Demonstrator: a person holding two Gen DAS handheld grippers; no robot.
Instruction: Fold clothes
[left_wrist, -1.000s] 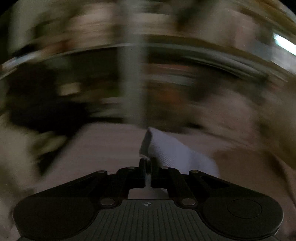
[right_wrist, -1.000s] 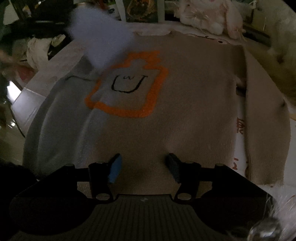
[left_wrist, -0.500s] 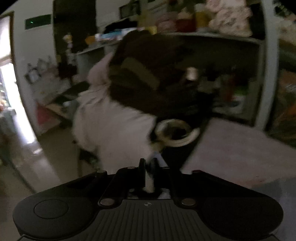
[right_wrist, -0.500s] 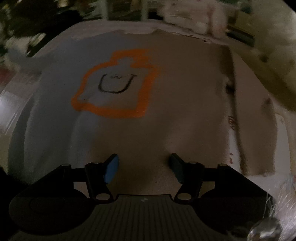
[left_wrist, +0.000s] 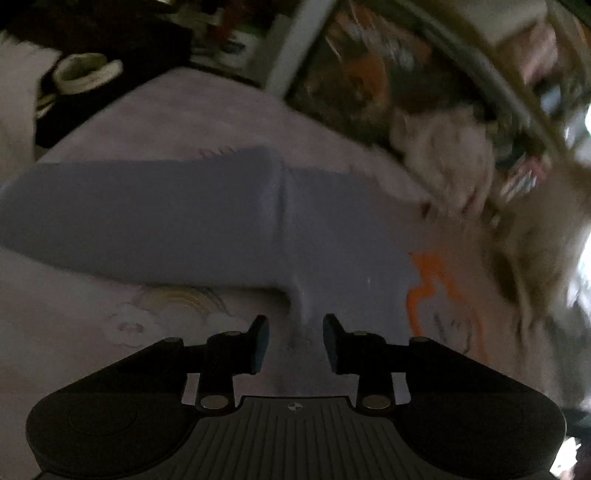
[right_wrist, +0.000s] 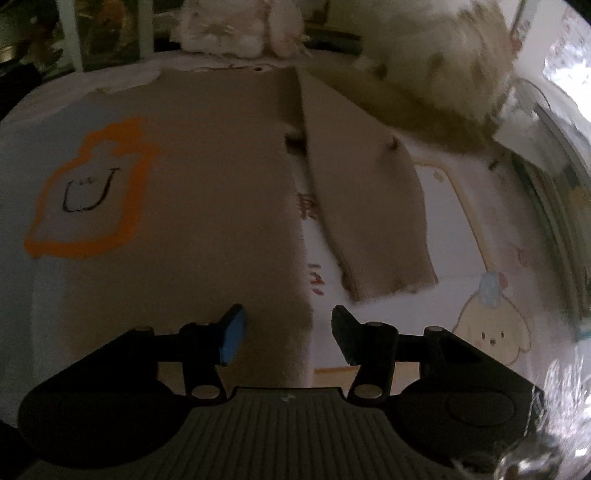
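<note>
A two-tone sweater (right_wrist: 207, 192) lies flat on a printed sheet, half pale blue and half beige, with an orange-outlined smiley patch (right_wrist: 92, 195). Its beige sleeve (right_wrist: 369, 206) stretches out to the right, cuff nearest me. In the left wrist view the pale blue sleeve (left_wrist: 140, 218) lies spread out to the left of the body. My left gripper (left_wrist: 295, 343) hangs open just above the blue side near the armpit, holding nothing. My right gripper (right_wrist: 286, 336) is open over the sweater's beige bottom-right edge, empty.
Plush toys (right_wrist: 236, 26) sit at the far edge of the bed beyond the collar. A fluffy cream heap (right_wrist: 443, 62) lies at the back right. The cartoon-printed sheet (right_wrist: 491, 325) shows to the right. A dark garment with a pale ring (left_wrist: 85, 70) lies off the far left.
My left gripper was shut on the blue sleeve's cuff and swung it outward; now the sleeve lies flat and the gripper is open. My right gripper shifted right toward the beige edge.
</note>
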